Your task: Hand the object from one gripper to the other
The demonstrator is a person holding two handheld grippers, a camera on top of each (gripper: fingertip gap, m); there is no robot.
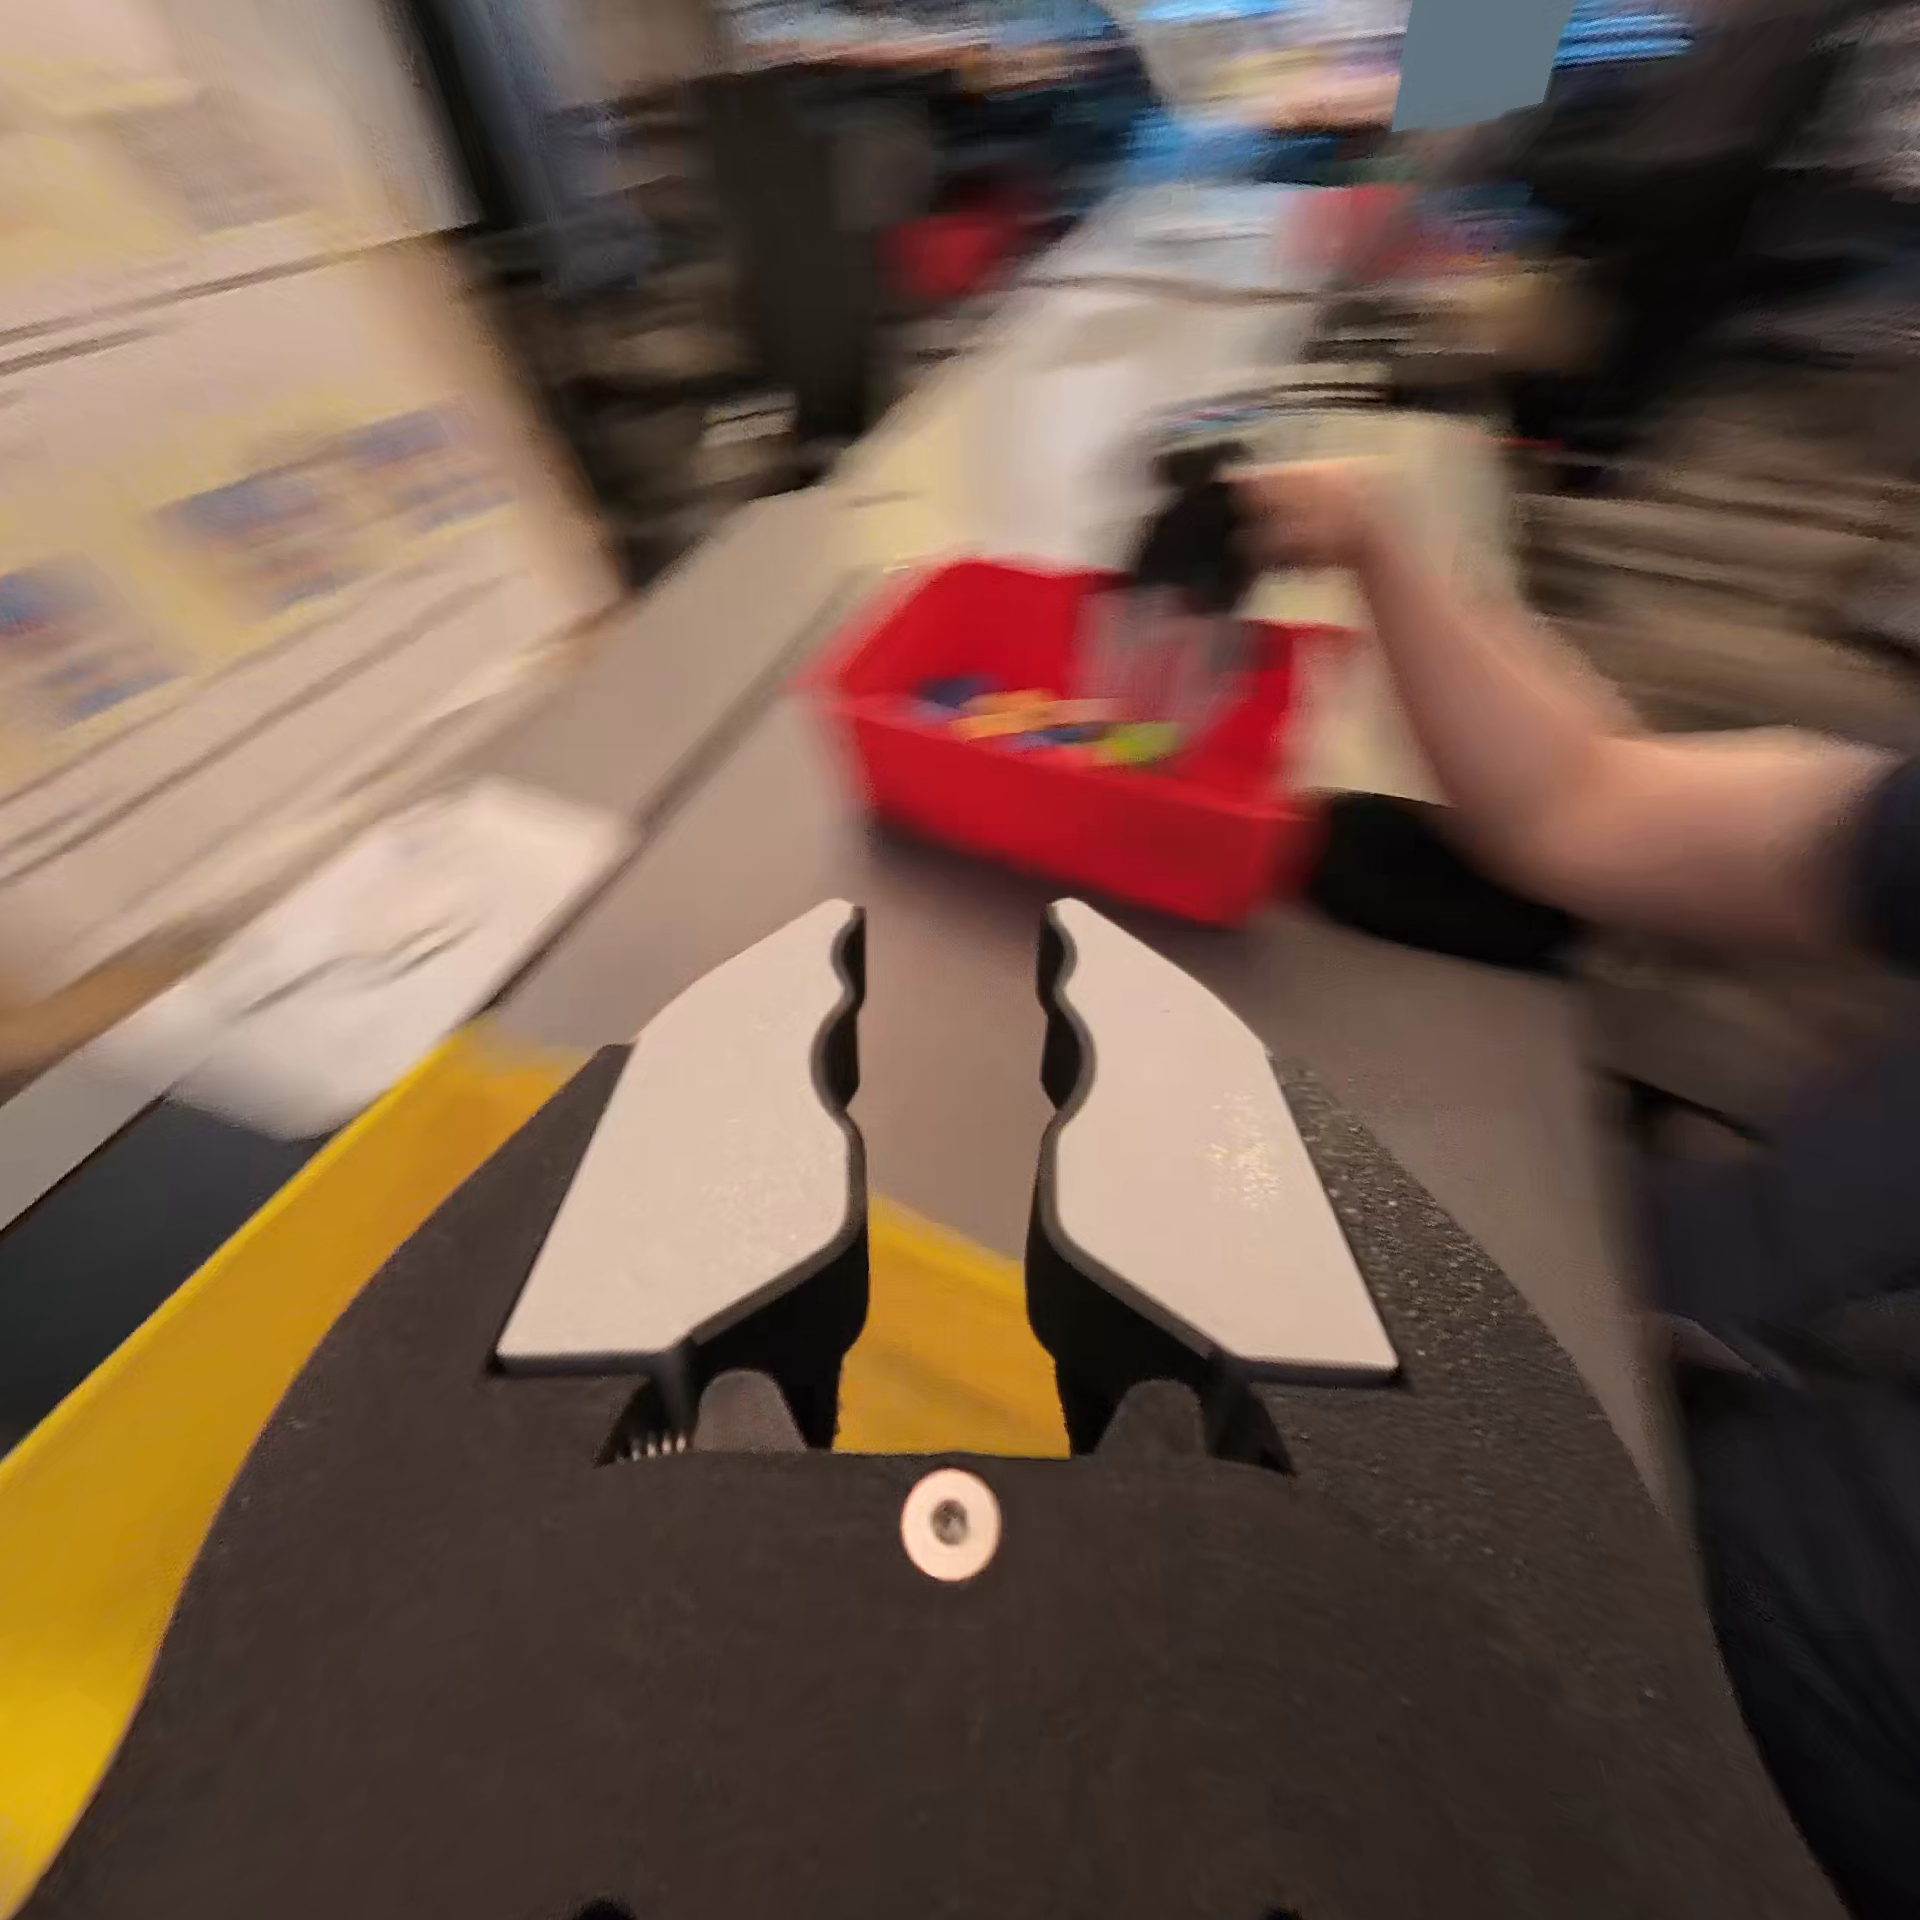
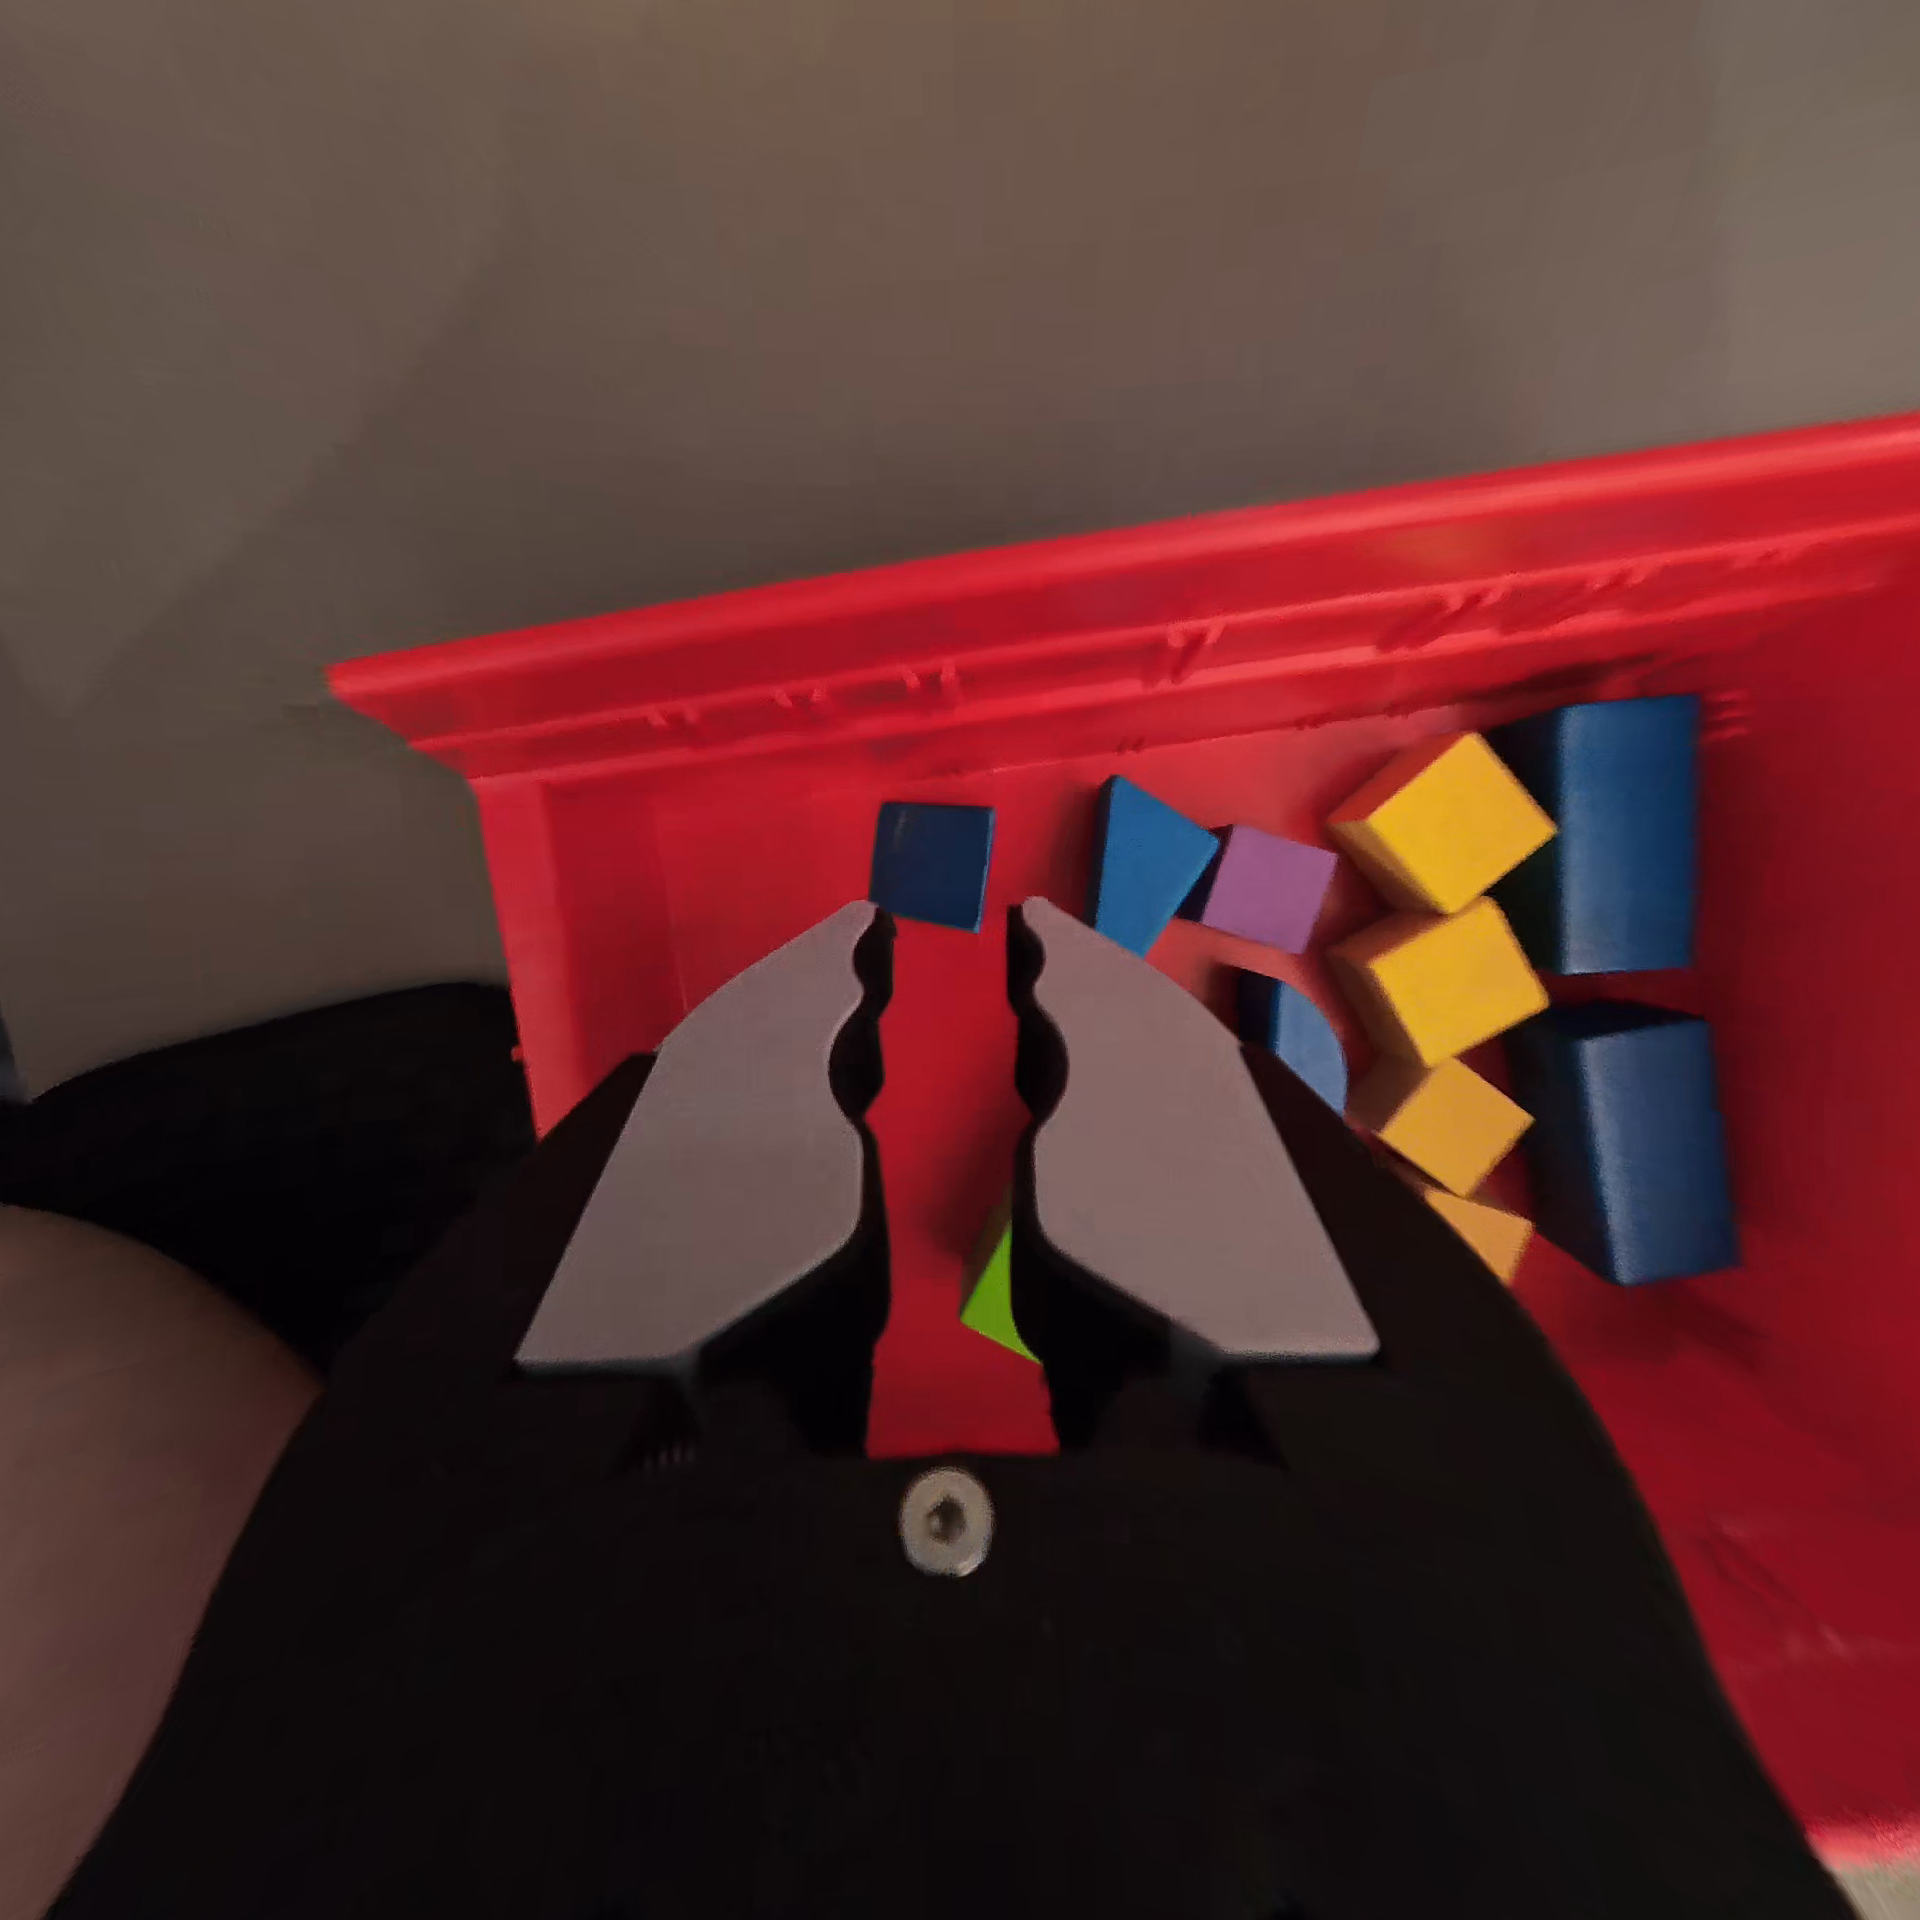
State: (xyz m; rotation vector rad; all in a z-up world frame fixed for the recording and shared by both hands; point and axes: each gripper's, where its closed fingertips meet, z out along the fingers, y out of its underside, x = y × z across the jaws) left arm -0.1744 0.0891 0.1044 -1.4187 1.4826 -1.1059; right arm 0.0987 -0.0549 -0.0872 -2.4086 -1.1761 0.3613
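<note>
A: Start with the right gripper [image 2: 948, 920]. What do its grey fingers have?

B: Nothing. They stand apart with a clear gap, over the red plastic bin [image 2: 1143, 613], pointing down into it. A small dark blue wooden cube [image 2: 932, 864] lies on the bin floor just beyond the fingertips, a little left of the gap's centre and untouched. A lime-green wedge-shaped block [image 2: 995, 1299] shows nearer, partly hidden under the right finger.

A: And the left gripper [image 1: 951, 920]?

B: Also parted and empty, held above the dark grey tabletop [image 1: 935, 1060], well short of the bin [image 1: 1060, 821], which lies farther off and to the right.

A: How much room is there around the cube?

B: Bare red floor lies to its left, up to the bin's end wall. To its right sit a lighter blue wedge [image 2: 1143, 862], a purple cube [image 2: 1270, 883], three yellow cubes [image 2: 1439, 821] in a line, and two large dark blue blocks [image 2: 1616, 831] farthest right. The far wall is just behind it.

A: The surroundings?

B: In the left wrist view a yellow strip [image 1: 208, 1351] runs at the near left, with a white sheet [image 1: 416, 914] beyond it. A person's forearm [image 1: 1558, 769] reaches over the bin. The room beyond is blurred.
</note>
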